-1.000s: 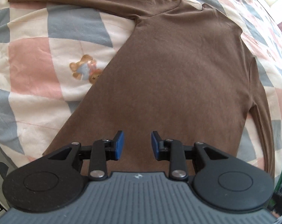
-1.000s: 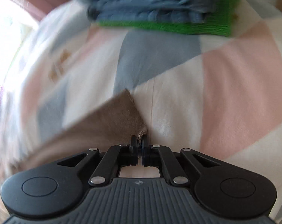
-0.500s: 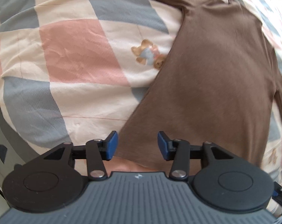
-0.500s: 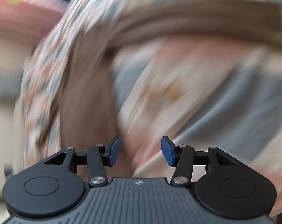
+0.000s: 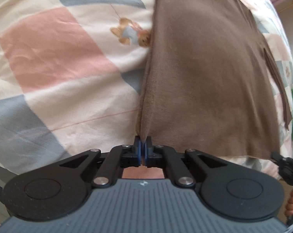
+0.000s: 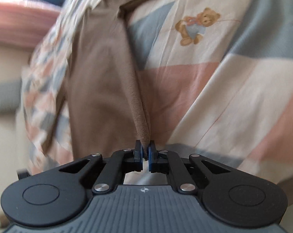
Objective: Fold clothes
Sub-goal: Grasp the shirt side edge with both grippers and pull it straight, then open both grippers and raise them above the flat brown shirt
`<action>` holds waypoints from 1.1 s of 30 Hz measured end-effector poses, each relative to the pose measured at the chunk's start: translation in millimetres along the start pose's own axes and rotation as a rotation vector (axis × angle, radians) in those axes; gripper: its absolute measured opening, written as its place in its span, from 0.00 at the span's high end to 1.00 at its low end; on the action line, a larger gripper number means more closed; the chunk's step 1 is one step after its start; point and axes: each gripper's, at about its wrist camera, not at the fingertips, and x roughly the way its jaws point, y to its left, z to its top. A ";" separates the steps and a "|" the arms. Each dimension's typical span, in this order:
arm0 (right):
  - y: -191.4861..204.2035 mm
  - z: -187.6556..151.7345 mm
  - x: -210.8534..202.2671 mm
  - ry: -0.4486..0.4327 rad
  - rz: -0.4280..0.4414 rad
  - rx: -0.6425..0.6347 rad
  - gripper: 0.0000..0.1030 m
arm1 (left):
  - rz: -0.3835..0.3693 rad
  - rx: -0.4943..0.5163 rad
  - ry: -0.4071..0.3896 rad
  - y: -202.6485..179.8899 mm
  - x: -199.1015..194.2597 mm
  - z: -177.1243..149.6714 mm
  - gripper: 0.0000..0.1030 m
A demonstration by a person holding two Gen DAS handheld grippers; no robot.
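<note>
The left gripper (image 5: pixel 142 145) was clenched on the near left corner of the brown shirt (image 5: pixel 204 68), its jaws having just been closing with the cloth pinched between them. The right gripper (image 6: pixel 144 151) was likewise closed on a raised fold of the shirt's edge, freshly clamped. The shirt was spread flat on a checked quilt (image 5: pixel 55 54); beyond, a teddy bear print (image 6: pixel 196 26) was seen beside it.
</note>
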 end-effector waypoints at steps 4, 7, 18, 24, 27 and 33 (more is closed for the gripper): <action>-27.1 3.2 16.6 -0.034 -0.116 0.073 0.95 | 0.037 -0.016 0.048 7.0 23.6 3.5 0.98; -41.2 10.6 29.7 -0.002 -0.153 0.094 0.97 | 0.077 0.006 0.064 0.6 34.0 1.3 0.95; 35.8 21.4 -18.3 -0.097 -0.291 -0.390 0.73 | 0.107 0.108 -0.069 -46.6 -38.3 -13.3 0.91; 100.8 71.7 63.9 -0.054 -0.234 -0.619 0.73 | 0.039 0.263 -0.165 -141.7 15.2 47.5 0.87; 125.0 81.1 115.5 0.011 -0.276 -0.737 0.73 | 0.086 0.308 -0.134 -164.2 55.7 57.2 0.87; 96.1 30.7 128.8 0.127 -0.341 -0.841 0.73 | 0.160 0.312 -0.070 -148.9 64.9 -4.1 0.86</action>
